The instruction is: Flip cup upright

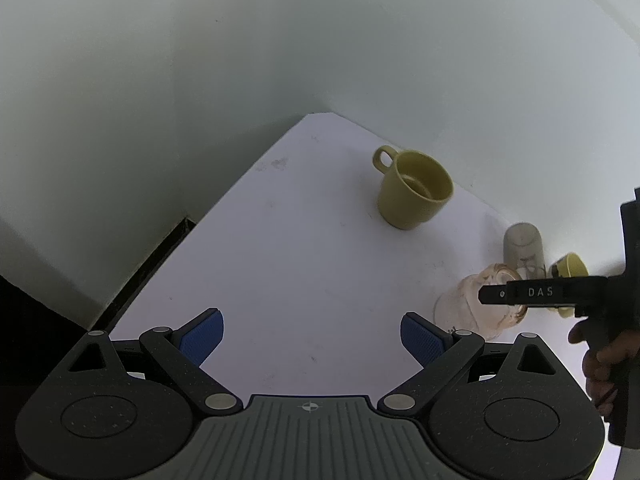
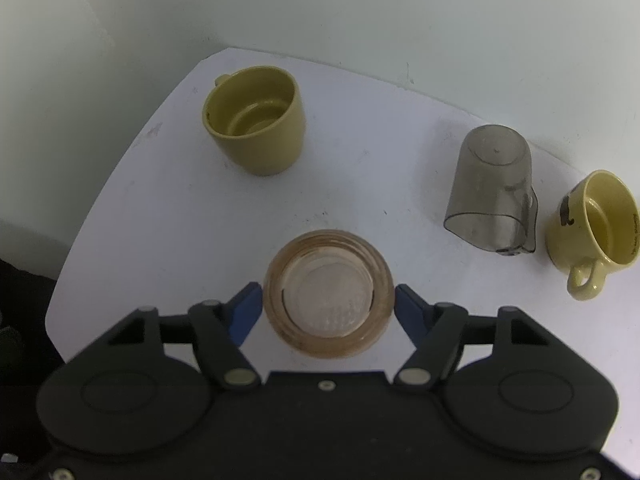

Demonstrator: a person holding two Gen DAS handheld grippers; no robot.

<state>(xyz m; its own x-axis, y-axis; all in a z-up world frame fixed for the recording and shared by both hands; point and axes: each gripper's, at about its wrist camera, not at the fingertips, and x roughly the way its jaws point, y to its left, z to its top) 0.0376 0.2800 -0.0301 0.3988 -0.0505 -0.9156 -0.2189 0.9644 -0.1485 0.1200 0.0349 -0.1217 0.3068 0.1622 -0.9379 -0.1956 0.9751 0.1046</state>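
A clear amber glass cup [image 2: 329,294] stands upright on the white table [image 2: 160,208], its mouth facing the right wrist camera. My right gripper [image 2: 328,308] has its blue pads on both sides of the cup, touching or nearly touching it. In the left wrist view the same glass [image 1: 468,304] sits at the right, partly behind the right gripper's black finger [image 1: 540,293]. My left gripper [image 1: 312,336] is open and empty above the table's near part.
An olive mug [image 2: 258,120] [image 1: 412,188] stands upright at the back left. A smoky grey plastic cup [image 2: 494,188] stands upside down at the right, beside a yellow mug [image 2: 596,228] that stands upright. White walls close the corner behind the table.
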